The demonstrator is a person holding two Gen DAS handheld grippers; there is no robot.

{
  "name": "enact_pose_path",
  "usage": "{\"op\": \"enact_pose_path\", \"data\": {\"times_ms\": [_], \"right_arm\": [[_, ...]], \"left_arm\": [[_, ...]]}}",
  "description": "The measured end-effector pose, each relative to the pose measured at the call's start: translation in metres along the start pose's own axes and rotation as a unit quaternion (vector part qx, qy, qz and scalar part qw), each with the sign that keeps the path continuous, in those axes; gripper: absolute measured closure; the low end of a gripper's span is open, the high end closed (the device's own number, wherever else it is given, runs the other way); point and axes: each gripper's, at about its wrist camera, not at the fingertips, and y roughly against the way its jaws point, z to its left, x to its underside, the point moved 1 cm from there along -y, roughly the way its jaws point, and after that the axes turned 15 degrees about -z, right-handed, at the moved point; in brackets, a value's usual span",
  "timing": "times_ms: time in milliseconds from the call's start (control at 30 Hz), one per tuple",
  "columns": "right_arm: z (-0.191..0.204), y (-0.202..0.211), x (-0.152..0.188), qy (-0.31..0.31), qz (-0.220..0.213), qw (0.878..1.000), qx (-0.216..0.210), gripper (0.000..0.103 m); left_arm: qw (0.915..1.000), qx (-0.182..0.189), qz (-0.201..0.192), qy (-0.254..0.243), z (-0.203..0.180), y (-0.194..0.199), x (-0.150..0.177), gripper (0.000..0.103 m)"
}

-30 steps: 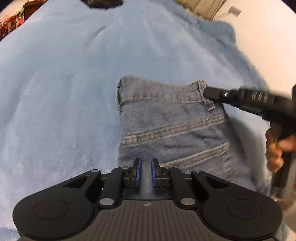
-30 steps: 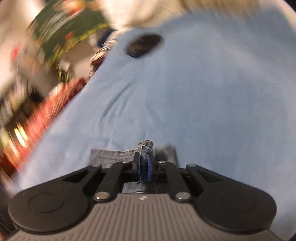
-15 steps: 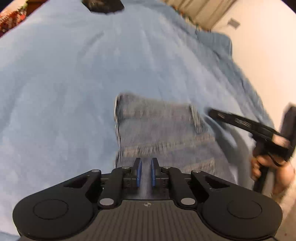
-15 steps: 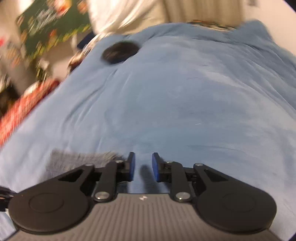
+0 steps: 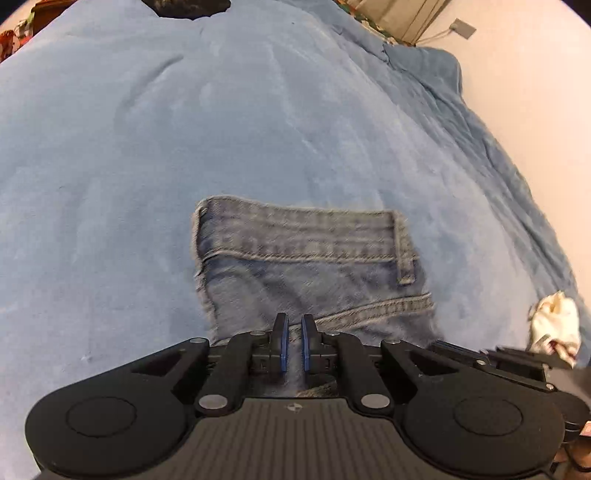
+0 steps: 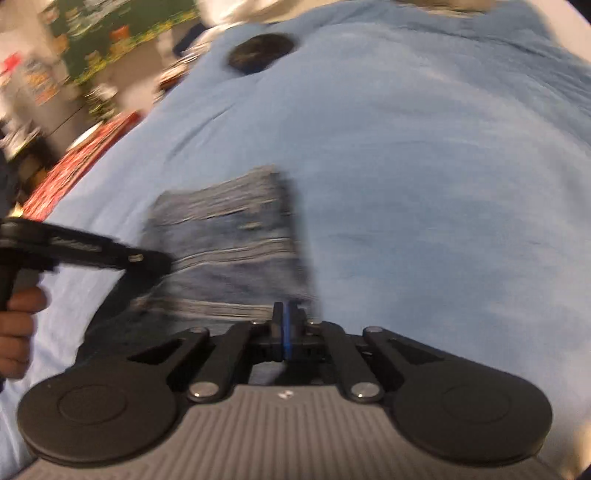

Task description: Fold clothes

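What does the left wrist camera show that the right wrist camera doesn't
Only the left wrist view shows a crumpled white cloth at the blanket's right edge and a wall plate with a cord on the pale wall. Only the right wrist view shows a hand holding the left gripper's handle, plus blurred red and green clutter beyond the bed. Both show the folded jeans on the blue blanket, a dark object at the far end, and the other gripper entering from the side.

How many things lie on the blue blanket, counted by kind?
Folded jeans: 1
Dark round object, far end: 1
White crumpled cloth, at the blanket's edge: 1
Total: 3
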Motion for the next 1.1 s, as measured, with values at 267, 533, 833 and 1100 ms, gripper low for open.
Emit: {"op": "enact_pose_path", "data": {"times_ms": [267, 533, 833, 1100], "right_arm": [[0.038, 0.113, 0.008, 0.039, -0.021, 0.998, -0.034, 0.094], [0.035, 0.136, 0.078, 0.051, 0.032, 0.998, -0.007, 0.103], [0.007, 0.186, 0.072, 0.0, 0.01, 1.0, 0.003, 0.079], [-0.04, 0.18, 0.073, -0.056, 0.047, 0.997, 0.003, 0.055]], "left_arm": [[0.9986, 0.049, -0.013, -0.014, -0.031, 0.072, 0.016, 0.094], [0.995, 0.007, 0.088, -0.046, -0.034, 0.1, 0.117, 0.094], [0.9944, -0.03, 0.091, -0.045, -0.029, 0.159, 0.148, 0.085], [0.9928, -0.061, 0.097, 0.035, 0.025, 0.192, 0.149, 0.065]]}}
